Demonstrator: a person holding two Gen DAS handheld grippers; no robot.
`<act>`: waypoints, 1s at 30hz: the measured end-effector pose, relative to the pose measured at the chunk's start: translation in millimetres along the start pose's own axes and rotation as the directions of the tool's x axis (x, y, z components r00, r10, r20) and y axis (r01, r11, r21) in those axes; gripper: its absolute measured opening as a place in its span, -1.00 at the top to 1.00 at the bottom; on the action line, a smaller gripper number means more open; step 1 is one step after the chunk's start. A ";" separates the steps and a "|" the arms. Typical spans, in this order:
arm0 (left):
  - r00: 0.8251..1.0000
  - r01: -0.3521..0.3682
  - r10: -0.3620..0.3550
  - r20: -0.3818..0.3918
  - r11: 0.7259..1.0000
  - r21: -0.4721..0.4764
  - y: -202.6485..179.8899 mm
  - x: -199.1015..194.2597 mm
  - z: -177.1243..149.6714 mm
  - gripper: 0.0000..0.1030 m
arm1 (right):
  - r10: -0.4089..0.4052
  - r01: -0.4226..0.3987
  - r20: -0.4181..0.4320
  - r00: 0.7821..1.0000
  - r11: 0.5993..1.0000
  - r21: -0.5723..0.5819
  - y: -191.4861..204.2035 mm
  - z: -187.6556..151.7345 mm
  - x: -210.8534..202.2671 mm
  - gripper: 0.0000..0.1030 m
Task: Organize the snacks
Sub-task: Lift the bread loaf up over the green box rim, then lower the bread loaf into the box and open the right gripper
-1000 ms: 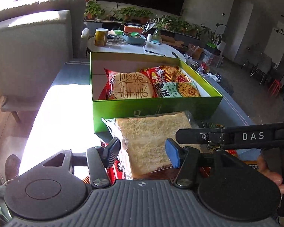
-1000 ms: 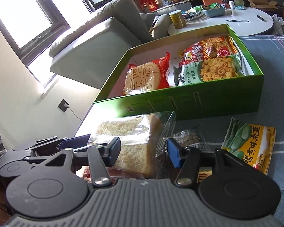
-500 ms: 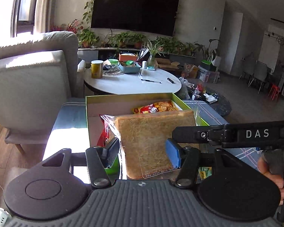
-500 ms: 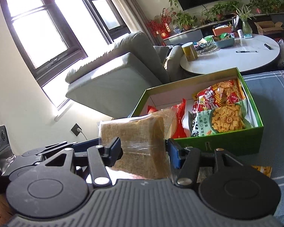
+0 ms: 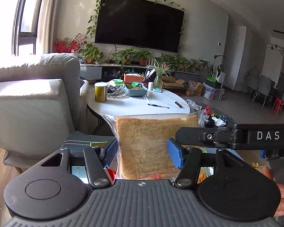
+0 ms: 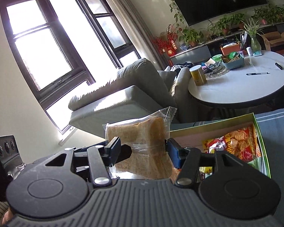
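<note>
One wrapped bread slice (image 6: 140, 147) hangs lifted, just short of the green box (image 6: 263, 140), pinched by the right tongs (image 6: 142, 151). Left tongs (image 5: 142, 151), jaws lately widening, bracket it without clear contact. Carrying step; next, lower it into the box's free left side.

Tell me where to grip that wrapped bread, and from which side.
Grip the wrapped bread across two opposite flat sides at mid-height, coming in level from the near side, as the right gripper does. It stands upright, so those parallel sides offer broad, even contact. The loose crimped wrapper end on top would likely slip.
</note>
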State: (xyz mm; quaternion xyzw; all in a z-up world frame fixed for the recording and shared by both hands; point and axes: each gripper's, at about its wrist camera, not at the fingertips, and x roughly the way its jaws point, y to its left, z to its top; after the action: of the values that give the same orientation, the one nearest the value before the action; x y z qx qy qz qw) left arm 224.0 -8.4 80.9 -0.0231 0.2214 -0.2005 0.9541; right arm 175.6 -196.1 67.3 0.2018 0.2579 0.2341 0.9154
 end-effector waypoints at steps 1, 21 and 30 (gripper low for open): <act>1.000 -0.002 0.002 0.000 1.000 0.000 3.6 6.6 0.7 -0.06 | 0.000 0.000 0.000 1.000 1.000 0.004 -3.1 1.3 4.7 -0.50; 0.993 -0.011 0.007 -0.117 0.999 -0.038 57.8 116.8 -29.6 -0.06 | -0.045 0.057 -0.134 0.990 0.994 0.089 -64.6 -5.7 103.0 -0.50; 0.991 -0.040 0.043 -0.127 0.999 0.022 49.6 110.2 -33.5 -0.05 | -0.055 0.068 -0.170 0.984 0.995 0.073 -61.9 -13.4 104.9 -0.50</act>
State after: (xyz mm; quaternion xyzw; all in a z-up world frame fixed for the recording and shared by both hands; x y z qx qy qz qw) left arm 318.5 -4.7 -1.3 0.0037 0.2803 -0.1839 0.9421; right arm 267.6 -187.0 -13.2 0.2093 0.3491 0.2116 0.8886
